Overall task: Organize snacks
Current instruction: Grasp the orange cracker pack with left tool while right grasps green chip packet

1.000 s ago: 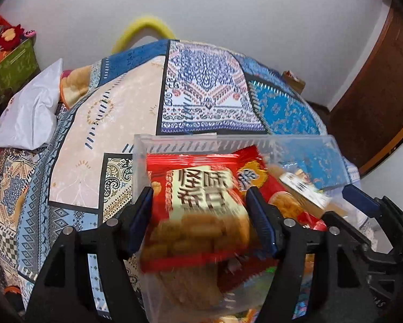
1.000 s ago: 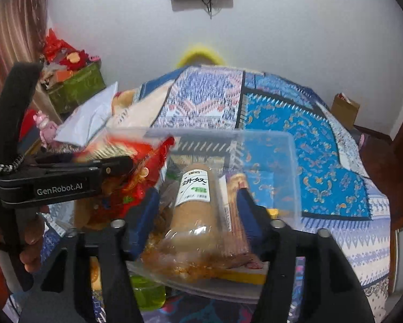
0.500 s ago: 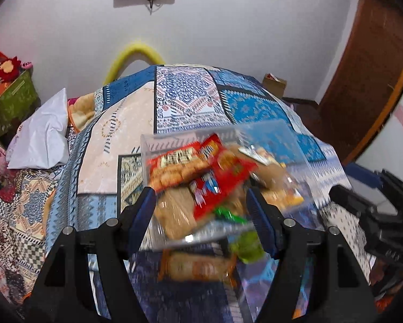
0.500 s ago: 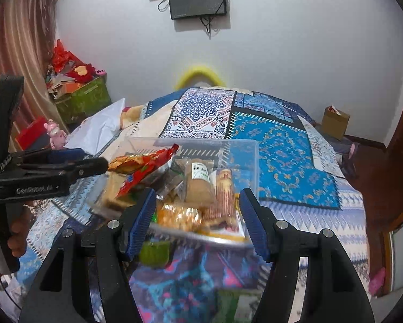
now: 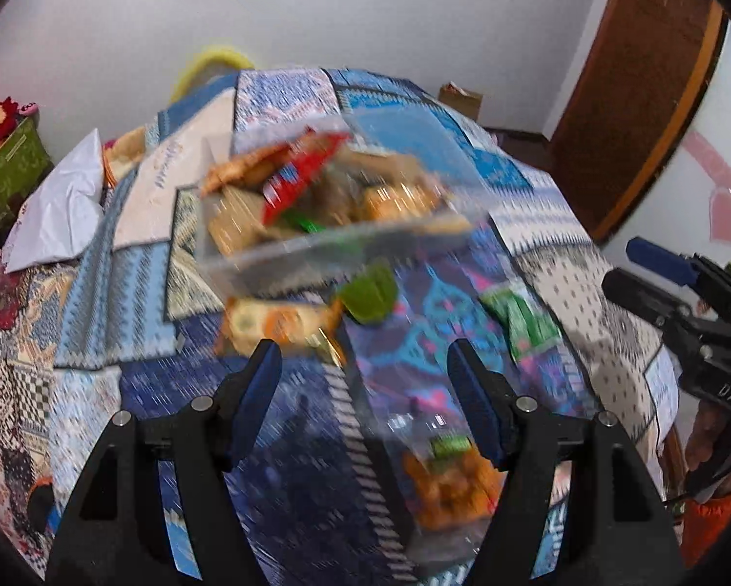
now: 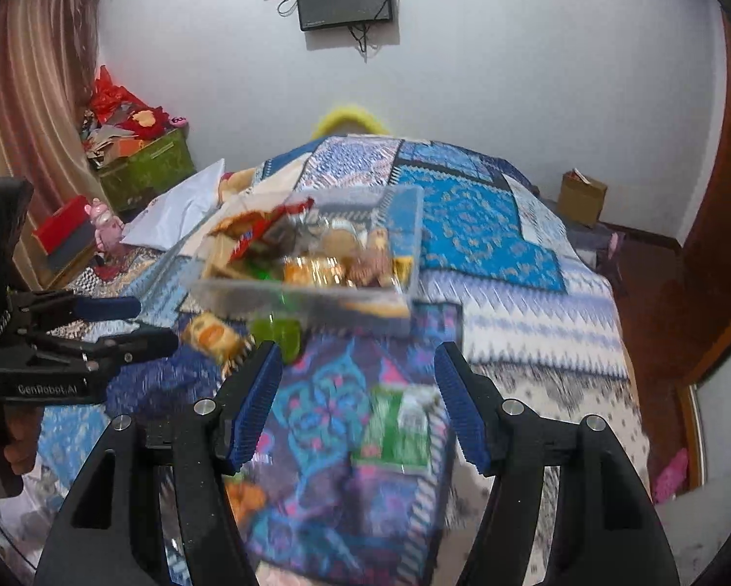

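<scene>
A clear plastic bin packed with snack packets, a red packet on top, stands on the patterned bedspread. In the right wrist view the bin sits just beyond the fingers. My left gripper is open with only bedspread between its blue pads, a short way in front of the bin. My right gripper is open too, and holds nothing. Loose on the bed lie an orange-yellow packet, a green sweet, a green packet and an orange snack bag. The frames are motion-blurred.
A white pillow lies at the bed's left. A green box heaped with red things stands by the curtain. On the floor at the right is a cardboard box, next to a wooden door. The bed drops off at the right edge.
Both grippers have drawn back from the bin, which was close between the fingers and is now farther off. Loose packets in front of it have come into view.
</scene>
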A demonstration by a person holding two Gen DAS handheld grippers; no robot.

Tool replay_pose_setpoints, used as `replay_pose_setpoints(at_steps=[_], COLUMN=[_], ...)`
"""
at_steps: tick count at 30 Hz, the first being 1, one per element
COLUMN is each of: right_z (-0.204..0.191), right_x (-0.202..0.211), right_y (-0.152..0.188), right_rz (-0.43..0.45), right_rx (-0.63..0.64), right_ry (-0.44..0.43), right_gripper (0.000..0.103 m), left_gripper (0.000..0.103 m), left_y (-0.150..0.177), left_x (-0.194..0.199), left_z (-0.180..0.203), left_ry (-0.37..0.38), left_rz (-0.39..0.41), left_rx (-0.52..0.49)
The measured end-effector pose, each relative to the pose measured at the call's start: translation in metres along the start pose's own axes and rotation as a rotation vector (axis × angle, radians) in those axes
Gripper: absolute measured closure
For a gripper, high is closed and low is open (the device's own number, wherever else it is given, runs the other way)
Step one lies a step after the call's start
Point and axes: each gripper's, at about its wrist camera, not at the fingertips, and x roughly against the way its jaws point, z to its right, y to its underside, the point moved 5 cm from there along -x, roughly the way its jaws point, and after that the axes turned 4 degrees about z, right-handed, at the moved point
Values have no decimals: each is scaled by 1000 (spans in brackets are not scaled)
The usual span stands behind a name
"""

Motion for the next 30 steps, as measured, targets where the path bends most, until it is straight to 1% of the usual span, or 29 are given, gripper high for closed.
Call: replay_pose_setpoints(at_steps=[4,6,10,12,14,16,18,22,23,25,27,28,30], right_z=[8,12,17,19,20,21,22,24,24,23,24,23,23], right_x=[13,17,24,26,27,26,25,16,14,7,-3,-6,-17], right_y=[17,23,36,41,46,51,54,58,58,60,61,62,63], right_rz=[-8,-13,-21,-26,-32,-40,-45,-65,-71,-85,-101,-107,-123], right_rx=[-25,-36,-55,-63,-69,-71,-71,-79,-81,-85,-81,-79,-77], right_ry=[9,12,21,25,27,26,28,25,22,13,12,12,10], right_gripper=[42,42,41,41,41,41,41,41,40,40,40,40,40], left_gripper=[33,33,33,30,30,28,24,25,26,35,42,44,45], left_y=[35,50,76,83,88,91,91,95,94,93,92,90,86], left_x=[-17,-24,-36,-38,-43,-48,-52,-60,-61,-59,-55,-53,-50], left_z=[20,33,55,62,66,68,67,67,66,64,59,57,50], left_ry=[24,45,32,44,40,32,36,30,38,48,53,52,48], left_rz=[-98,-140,-185,-188,-204,-211,-212,-215,-205,-183,-163,-157,-141], left_rx=[-6,-25,-104,-111,-107,-99,-86,-98,-107,-124,-134,-138,-132])
